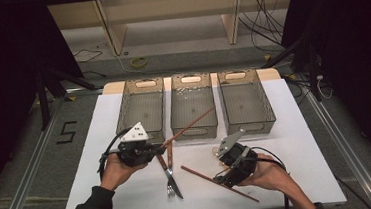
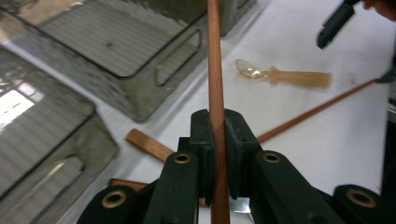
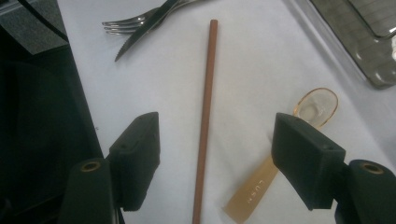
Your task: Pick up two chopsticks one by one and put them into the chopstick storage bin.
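So the left gripper (image 1: 161,147) is clamped tight on a brown chopstick (image 1: 191,124), which is lifted off the table and slants up and away toward the far right, with its far end over the middle bin (image 1: 192,105) of the three clear bins lined up along the far edge of the white table (image 1: 307,145). In the left gripper view you can see that stick (image 2: 215,74) running straight up between the two black pads, squeezed right in the middle. The right gripper (image 1: 223,175) is released, jaws standing wide apart with nothing pinched. It sits over the second chopstick (image 1: 219,183), which lies flat on the table toward the near edge, right of center, running diagonally down toward the near right corner. The right gripper view has that chopstick (image 3: 205,121) lying between the open jaws, not touched by either pad, and an amber plastic spoon (image 3: 285,158) lies just beside it, partly behind one jaw. A fork (image 1: 170,178) and knife (image 1: 171,177) with wooden handles lie crossed near the middle of the near edge, between the two hands. The left bin (image 1: 142,109) and right bin (image 1: 245,101) look empty from above.
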A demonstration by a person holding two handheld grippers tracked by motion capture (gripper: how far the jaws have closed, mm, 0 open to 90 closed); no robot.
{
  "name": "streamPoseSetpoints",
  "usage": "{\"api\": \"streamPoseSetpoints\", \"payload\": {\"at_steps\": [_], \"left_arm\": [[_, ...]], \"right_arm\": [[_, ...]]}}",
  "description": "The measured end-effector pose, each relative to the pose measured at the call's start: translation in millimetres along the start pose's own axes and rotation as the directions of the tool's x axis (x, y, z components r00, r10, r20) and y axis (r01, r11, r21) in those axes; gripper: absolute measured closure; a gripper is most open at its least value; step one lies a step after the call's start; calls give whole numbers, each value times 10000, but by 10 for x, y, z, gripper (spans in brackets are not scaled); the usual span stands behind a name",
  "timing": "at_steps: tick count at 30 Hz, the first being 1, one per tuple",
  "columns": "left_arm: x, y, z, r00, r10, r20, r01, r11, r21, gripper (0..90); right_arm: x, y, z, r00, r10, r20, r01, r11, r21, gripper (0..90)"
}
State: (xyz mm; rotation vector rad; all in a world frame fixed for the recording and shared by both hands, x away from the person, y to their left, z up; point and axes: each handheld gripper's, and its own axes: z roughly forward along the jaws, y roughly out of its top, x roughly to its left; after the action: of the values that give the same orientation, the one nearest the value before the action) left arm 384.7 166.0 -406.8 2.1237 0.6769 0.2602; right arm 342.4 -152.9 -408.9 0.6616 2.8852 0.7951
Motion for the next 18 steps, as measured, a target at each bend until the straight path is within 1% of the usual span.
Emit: {"api": "streamPoseSetpoints", "payload": {"at_steps": [3,4,5,6,7,10,14,15,16,17,18], "left_arm": [[94,-6,-21,9996,-185,-207,185,9998,-4,830],[119,-7,-27,9993,-281,-258,279,9996,-58,830],[145,-4,-33,9991,-282,-317,281,9996,-36,830],[171,-2,-40,9988,-302,-394,299,9995,-86,830],[198,3,-53,9982,-408,-429,402,9991,-143,831],[278,27,-90,9962,-575,-656,559,9981,-258,830],[392,66,-113,9920,-817,-961,788,9963,-341,830],[429,71,-113,9900,-955,-1042,919,9950,-386,830],[467,76,-113,9884,-1045,-1098,1007,9942,-389,830],[500,80,-110,9865,-1117,-1198,1077,9934,-393,830],[535,83,-110,9845,-1176,-1297,1134,9928,-395,830]], "right_arm": [[-7,-7,36,10000,-75,-26,75,10000,32,334],[3,-5,41,10000,93,-13,-93,9999,81,334],[4,-8,50,9999,102,-17,-102,9999,81,334],[-6,-15,60,10000,-78,-26,79,9999,78,335],[-1,-14,61,10000,36,-52,-35,9999,136,336],[-4,-19,68,10000,65,-48,-64,9999,117,337],[-4,-27,75,9999,140,0,-140,9998,159,337],[-3,-27,71,9998,201,-33,-200,9995,227,337],[-1,-30,78,9998,223,-3,-223,9996,180,336],[-3,-34,78,9999,145,-17,-144,9996,224,335],[-2,-35,80,9998,167,-60,-166,9996,221,334]]}}
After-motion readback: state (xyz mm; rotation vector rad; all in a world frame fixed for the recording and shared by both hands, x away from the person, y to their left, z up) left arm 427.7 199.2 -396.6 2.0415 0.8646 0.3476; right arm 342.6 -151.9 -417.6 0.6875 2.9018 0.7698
